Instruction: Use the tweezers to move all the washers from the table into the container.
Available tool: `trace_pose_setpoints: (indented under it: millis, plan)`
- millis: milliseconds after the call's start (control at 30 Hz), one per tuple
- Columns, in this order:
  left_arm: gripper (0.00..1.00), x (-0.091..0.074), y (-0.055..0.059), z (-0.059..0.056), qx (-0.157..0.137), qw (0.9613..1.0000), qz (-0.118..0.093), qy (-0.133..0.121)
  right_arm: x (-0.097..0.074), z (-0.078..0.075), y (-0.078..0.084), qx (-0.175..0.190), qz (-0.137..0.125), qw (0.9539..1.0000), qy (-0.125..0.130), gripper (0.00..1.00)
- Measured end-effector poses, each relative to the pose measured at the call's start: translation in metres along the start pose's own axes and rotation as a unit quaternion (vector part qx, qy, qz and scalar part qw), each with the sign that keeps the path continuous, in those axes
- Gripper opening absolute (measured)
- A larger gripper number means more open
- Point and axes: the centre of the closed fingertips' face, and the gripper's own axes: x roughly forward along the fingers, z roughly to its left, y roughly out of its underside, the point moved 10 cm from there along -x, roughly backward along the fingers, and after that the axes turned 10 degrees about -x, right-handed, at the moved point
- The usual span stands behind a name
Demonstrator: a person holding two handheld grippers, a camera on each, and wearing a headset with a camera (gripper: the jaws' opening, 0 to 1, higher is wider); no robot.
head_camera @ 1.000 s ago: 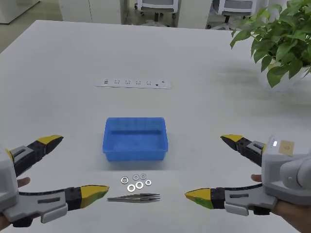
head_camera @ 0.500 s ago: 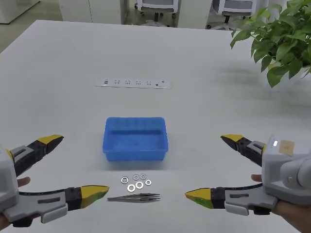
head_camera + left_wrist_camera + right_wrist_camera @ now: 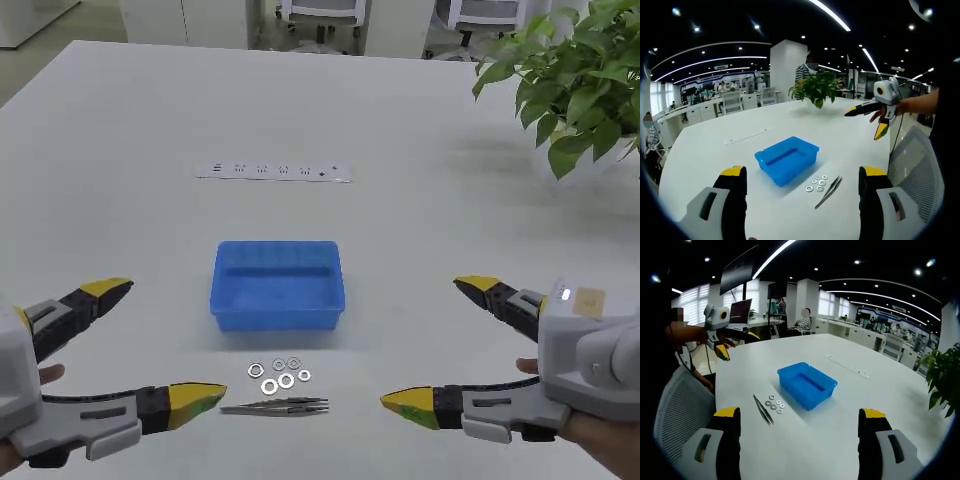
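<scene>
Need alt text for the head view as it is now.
Two open grippers, left gripper and right gripper, flank a pair of tweezers lying untouched on the white table. A small cluster of washers lies just beyond the tweezers, in front of an empty blue container.

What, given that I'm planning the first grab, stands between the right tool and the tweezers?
Nothing visible does. Bare table lies between the right tool and the tweezers; the washers and blue container sit beyond the tweezers.
</scene>
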Motion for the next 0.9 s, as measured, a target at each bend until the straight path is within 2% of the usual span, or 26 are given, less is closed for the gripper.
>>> trace_pose_setpoints:
  millis: [667, 900]
  plan:
    - [0.99, -0.0003, -0.0049, 0.0009, 0.007, 1.0, 0.003, 0.001, -0.0012, -0.0016, -0.0024, -0.006, 0.003, 0.9999, -0.009, 0.98]
    - [0.97, 0.004, -0.0048, 0.0001, 0.015, 0.9997, 0.014, 0.012, 0.0023, 0.0, -0.0038, -0.022, 0.008, 0.9993, -0.029, 0.93]
